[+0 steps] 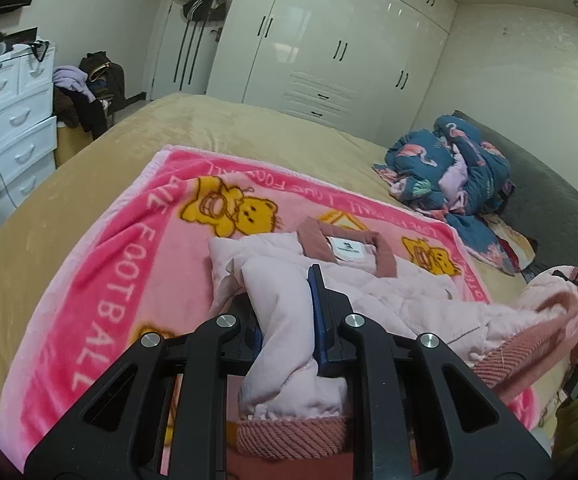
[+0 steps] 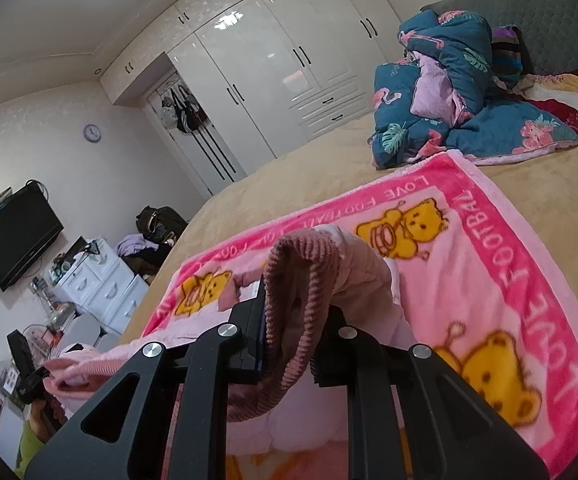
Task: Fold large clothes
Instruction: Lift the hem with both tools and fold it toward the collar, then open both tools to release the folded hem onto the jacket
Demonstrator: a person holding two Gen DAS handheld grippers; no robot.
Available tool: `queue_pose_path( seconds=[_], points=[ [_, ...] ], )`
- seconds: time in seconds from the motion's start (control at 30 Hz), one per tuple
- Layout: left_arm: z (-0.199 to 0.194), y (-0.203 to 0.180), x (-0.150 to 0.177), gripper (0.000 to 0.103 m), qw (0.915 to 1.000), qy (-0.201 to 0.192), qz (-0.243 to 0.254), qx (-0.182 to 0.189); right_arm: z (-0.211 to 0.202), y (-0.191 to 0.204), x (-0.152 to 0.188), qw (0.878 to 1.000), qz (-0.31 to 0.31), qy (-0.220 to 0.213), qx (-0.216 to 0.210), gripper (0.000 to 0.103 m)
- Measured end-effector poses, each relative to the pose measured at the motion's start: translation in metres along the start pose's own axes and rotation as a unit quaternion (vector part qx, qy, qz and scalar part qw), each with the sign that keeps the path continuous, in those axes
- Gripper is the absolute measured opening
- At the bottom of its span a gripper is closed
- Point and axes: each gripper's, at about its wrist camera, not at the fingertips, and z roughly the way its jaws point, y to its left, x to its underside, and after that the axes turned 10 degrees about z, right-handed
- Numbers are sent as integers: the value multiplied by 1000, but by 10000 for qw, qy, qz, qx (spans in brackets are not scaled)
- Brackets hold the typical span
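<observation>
A pale pink quilted jacket (image 1: 373, 280) with a dusty-rose ribbed collar and hem lies on a pink bear-print blanket (image 1: 137, 216) on the bed. My left gripper (image 1: 285, 304) is shut on a fold of the jacket's pale pink fabric near its ribbed hem, lifted off the blanket. In the right wrist view my right gripper (image 2: 293, 320) is shut on the rose ribbed hem (image 2: 301, 280) at the jacket's other corner, which drapes over the jaws. The other gripper shows at the right edge of the left wrist view and the left edge of the right wrist view, each clamped on the jacket.
The blanket (image 2: 489, 264) lies on a tan bedsheet (image 1: 225, 128). A blue flamingo-print quilt (image 2: 445, 92) is heaped by the dark headboard (image 1: 549, 184). White wardrobes (image 1: 329, 48) stand beyond the bed, a white drawer unit (image 1: 13, 112) and a clothes pile (image 1: 89, 88) to the side.
</observation>
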Motion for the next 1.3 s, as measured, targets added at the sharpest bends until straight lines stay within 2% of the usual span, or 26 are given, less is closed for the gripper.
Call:
queue_pose_path(
  seconds=[0.27, 0.43, 0.87, 1.0, 1.07, 1.13, 1.2, 1.3],
  points=[
    [45, 11, -18, 13, 9996, 192, -41, -199, 52, -9, -26, 9995, 104, 197, 217, 15],
    [83, 22, -22, 14, 9985, 424, -124, -334, 90, -27, -36, 9977, 427, 390, 342, 15],
    [170, 40, -15, 14, 9935, 1026, -140, -465, 182, -59, -36, 9893, 661, 988, 843, 17],
    [190, 45, -8, 14, 9912, 1200, -194, -516, 196, -75, -33, 9858, 1129, 1096, 579, 33],
    [193, 45, -5, 14, 9908, 1229, -232, -523, 195, -82, -33, 9831, 1462, 1070, 279, 49],
    [196, 46, -4, 15, 9906, 1234, -259, -527, 189, -82, -33, 9823, 1588, 979, 165, 73],
    [196, 46, -5, 16, 9910, 1205, -283, -499, 182, -78, -31, 9845, 1468, 945, 141, 78],
    [190, 45, -8, 23, 9924, 1091, -385, -427, 173, -66, -20, 9902, 920, 1008, 308, 85]
  ],
)
